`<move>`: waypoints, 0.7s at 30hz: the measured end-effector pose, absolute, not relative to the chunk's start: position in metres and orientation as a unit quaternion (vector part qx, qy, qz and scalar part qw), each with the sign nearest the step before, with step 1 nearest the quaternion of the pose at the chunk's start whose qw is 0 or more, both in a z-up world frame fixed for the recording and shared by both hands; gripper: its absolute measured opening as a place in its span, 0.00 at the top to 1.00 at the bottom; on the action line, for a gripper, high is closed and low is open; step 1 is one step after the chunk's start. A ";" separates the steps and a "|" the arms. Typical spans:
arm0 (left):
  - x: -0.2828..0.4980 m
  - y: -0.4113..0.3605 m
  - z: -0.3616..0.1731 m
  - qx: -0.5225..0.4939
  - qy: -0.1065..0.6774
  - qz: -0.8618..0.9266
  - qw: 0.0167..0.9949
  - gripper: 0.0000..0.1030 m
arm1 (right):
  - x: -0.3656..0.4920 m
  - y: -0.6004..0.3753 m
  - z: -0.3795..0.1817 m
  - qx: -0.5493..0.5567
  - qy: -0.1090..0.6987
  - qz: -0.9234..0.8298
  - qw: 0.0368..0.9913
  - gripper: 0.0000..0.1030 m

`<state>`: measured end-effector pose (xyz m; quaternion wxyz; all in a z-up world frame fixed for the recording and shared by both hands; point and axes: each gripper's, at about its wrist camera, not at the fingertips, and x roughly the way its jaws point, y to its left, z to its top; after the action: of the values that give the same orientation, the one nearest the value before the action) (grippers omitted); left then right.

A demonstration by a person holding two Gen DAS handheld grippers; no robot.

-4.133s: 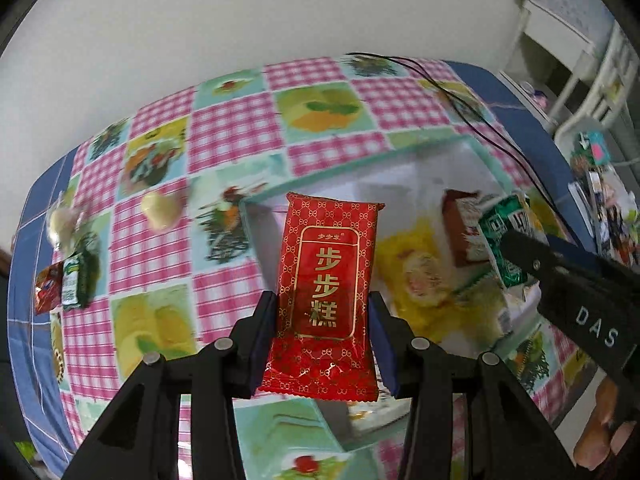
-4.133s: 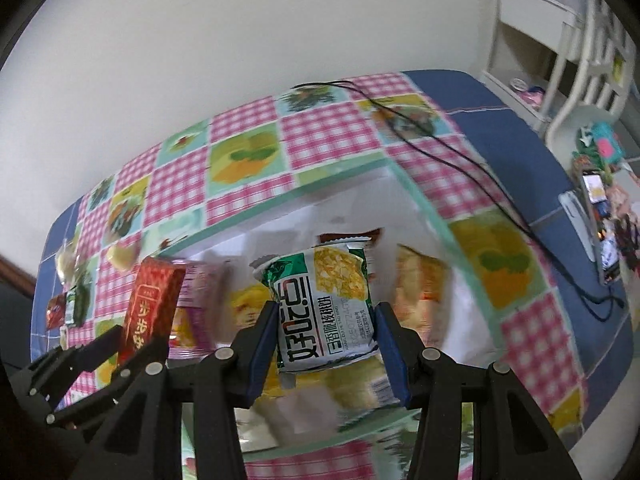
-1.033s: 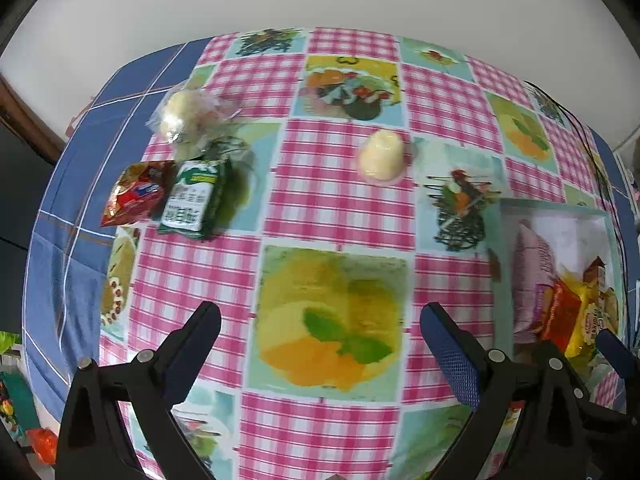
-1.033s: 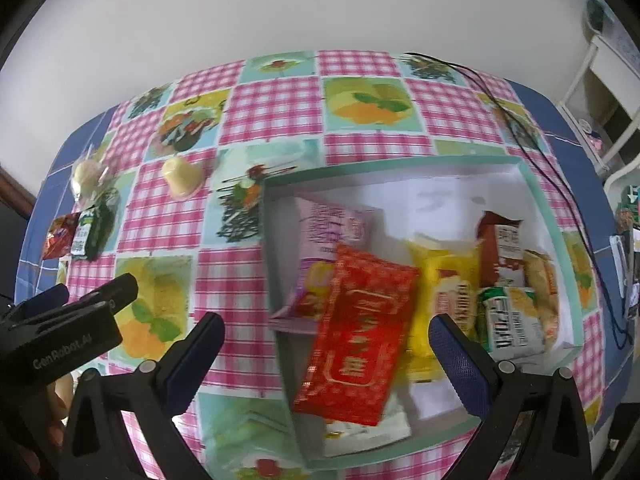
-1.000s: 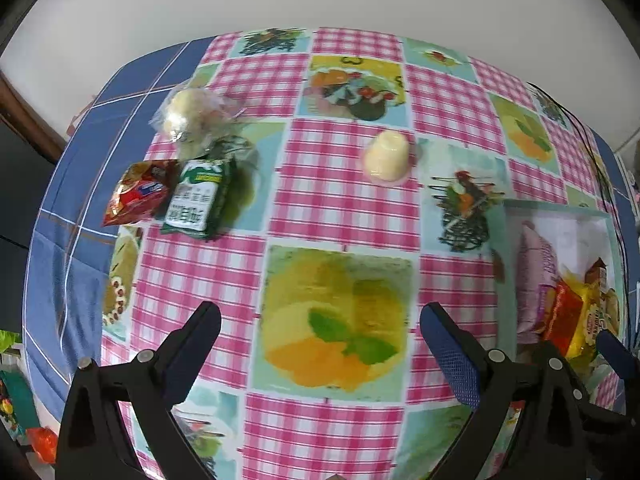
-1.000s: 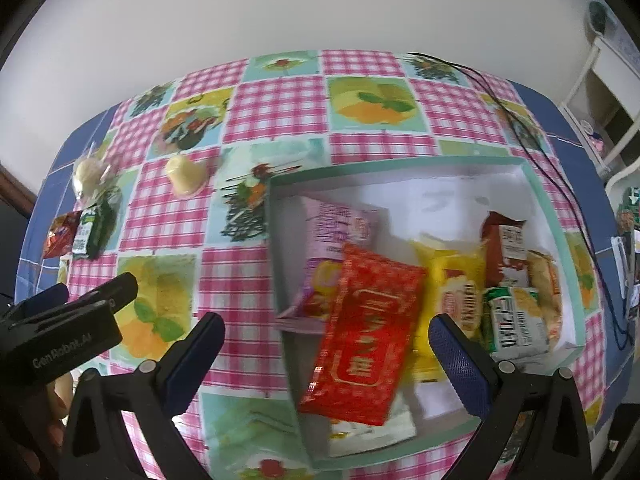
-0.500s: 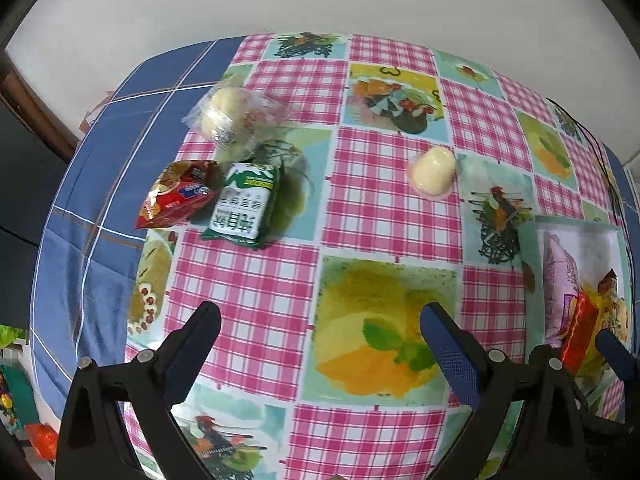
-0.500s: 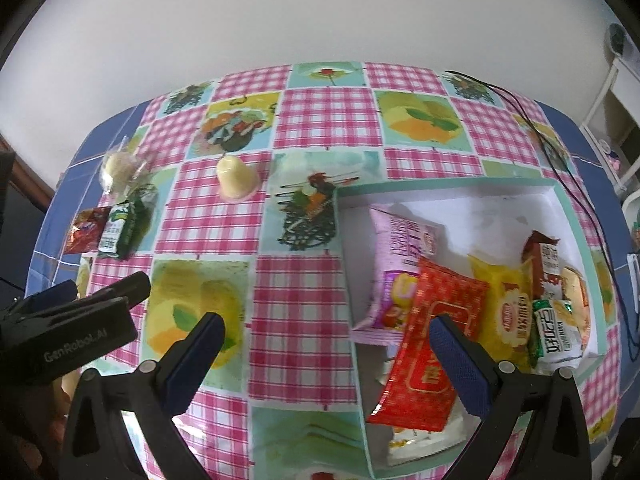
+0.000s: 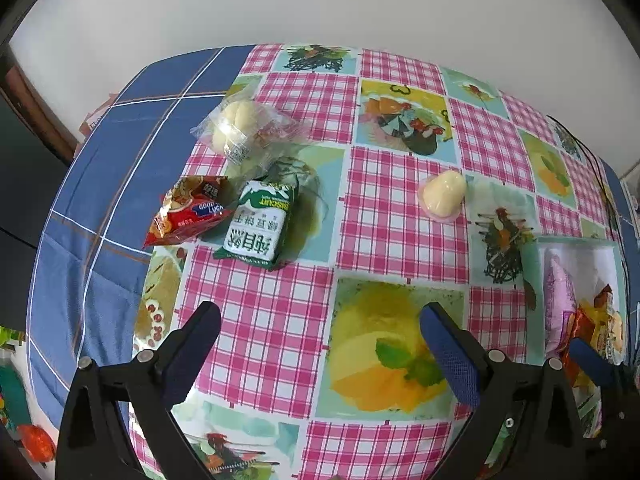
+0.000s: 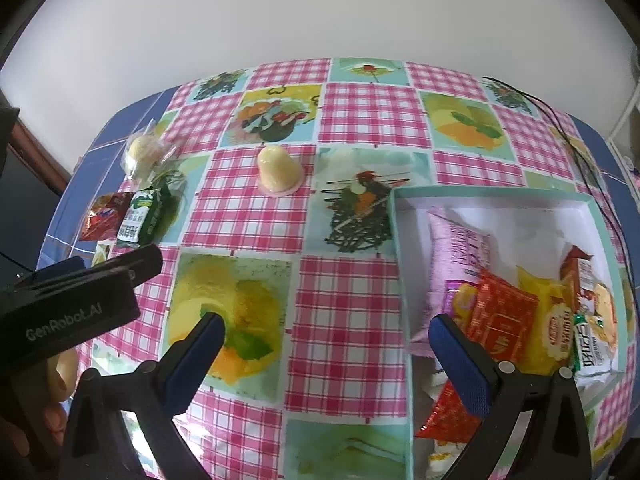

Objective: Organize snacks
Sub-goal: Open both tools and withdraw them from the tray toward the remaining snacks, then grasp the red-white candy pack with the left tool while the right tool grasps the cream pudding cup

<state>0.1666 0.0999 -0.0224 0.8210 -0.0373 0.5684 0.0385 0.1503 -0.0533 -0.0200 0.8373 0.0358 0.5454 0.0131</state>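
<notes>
Glossy plastic tablecloth (image 9: 280, 320); shiny foil snack packets (image 9: 256, 224); clear crinkly bun wrapper (image 9: 244, 132); matt card box (image 10: 404, 264) at three o'clock.

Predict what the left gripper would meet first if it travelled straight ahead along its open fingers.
Probably the bare tablecloth: the open left gripper frames only cloth. Further on, the green biscuit packet lies slightly left of that line, though depth is hard to judge here.

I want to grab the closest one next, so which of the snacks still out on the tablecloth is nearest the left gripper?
The green biscuit packet, lying straight ahead of the open left gripper. The red packet, clear-wrapped bun and jelly cup lie farther off.
</notes>
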 end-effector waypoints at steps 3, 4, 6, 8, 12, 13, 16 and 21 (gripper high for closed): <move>0.171 0.106 -0.018 -0.041 0.562 0.044 0.825 0.03 | 0.155 -0.049 -0.021 0.040 0.545 0.022 0.837 0.00; 0.172 0.109 -0.017 -0.042 0.561 0.046 0.826 0.03 | 0.158 -0.047 -0.021 0.040 0.544 0.024 0.838 0.00; 0.177 0.114 -0.016 -0.045 0.560 0.050 0.826 0.03 | 0.163 -0.044 -0.022 0.035 0.544 0.026 0.838 0.00; 0.183 0.119 -0.016 -0.048 0.559 0.053 0.826 0.03 | 0.167 -0.040 -0.022 0.028 0.543 0.028 0.839 0.00; 0.192 0.129 -0.015 -0.056 0.553 0.055 0.830 0.03 | 0.179 -0.034 -0.025 0.020 0.545 0.029 0.838 0.00; 0.194 0.132 -0.015 -0.063 0.551 0.053 0.831 0.03 | 0.181 -0.033 -0.026 0.019 0.545 0.029 0.838 0.00; 0.200 0.139 -0.016 -0.073 0.549 0.048 0.831 0.03 | 0.190 -0.030 -0.029 0.017 0.546 0.029 0.837 0.00; 0.208 0.156 -0.014 -0.079 0.538 0.057 0.837 0.03 | 0.203 -0.024 -0.033 0.011 0.543 0.034 0.839 0.00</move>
<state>0.2085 0.1558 -0.0137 0.8370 -0.0794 0.5384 0.0566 0.2025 -0.0242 -0.0328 0.8388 0.0110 0.5433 0.0335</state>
